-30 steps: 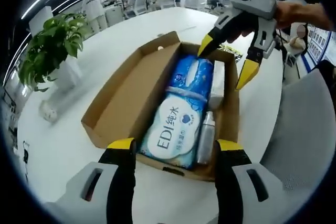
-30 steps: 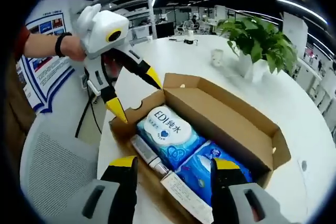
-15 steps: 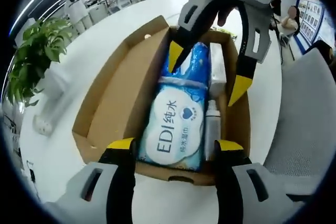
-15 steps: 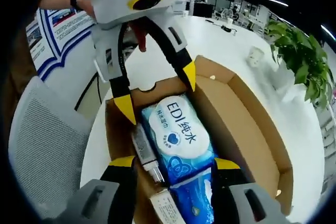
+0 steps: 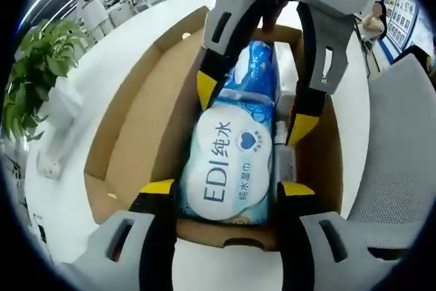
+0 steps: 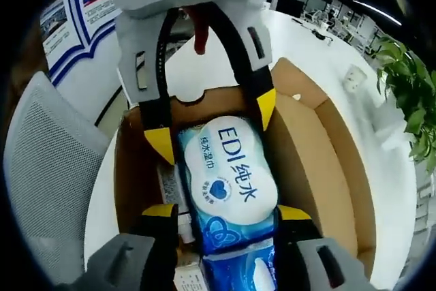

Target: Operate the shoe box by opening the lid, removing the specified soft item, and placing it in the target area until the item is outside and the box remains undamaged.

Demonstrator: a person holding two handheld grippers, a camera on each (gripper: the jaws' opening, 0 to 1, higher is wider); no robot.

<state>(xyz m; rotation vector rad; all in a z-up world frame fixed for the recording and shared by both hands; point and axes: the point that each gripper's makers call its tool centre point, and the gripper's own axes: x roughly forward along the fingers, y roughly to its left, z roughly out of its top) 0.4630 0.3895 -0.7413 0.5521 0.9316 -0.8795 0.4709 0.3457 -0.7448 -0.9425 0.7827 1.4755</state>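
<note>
Both tongs have closed in on the box since a second ago, and each camera now looks almost straight down into it. From the left gripper view, going left to right, I see a potted plant (image 5: 30, 76) on the white counter (image 5: 88, 93), then the open cardboard box (image 5: 129, 134) with its lid folded out flat on that side. Inside lies the blue wipes pack (image 5: 231, 168), printed EDI, with a second blue pack (image 5: 255, 76) beyond it and a small bottle (image 5: 283, 161) squeezed along the far wall. My left tongs (image 5: 228, 192) stand wide, one yellow tip on each side of the near end of the wipes pack, gripping nothing. My right tongs (image 5: 252, 110) come down from the top, also wide, straddling the far end of that pack.

In the right gripper view a grey mesh chair (image 6: 48, 168) sits at the left, then the box wall (image 6: 129, 168), then the wipes pack (image 6: 228, 172) between the spread left tongs (image 6: 214, 127) above and my right tongs (image 6: 225, 212) below. I cannot tell whether any tip touches the pack.
</note>
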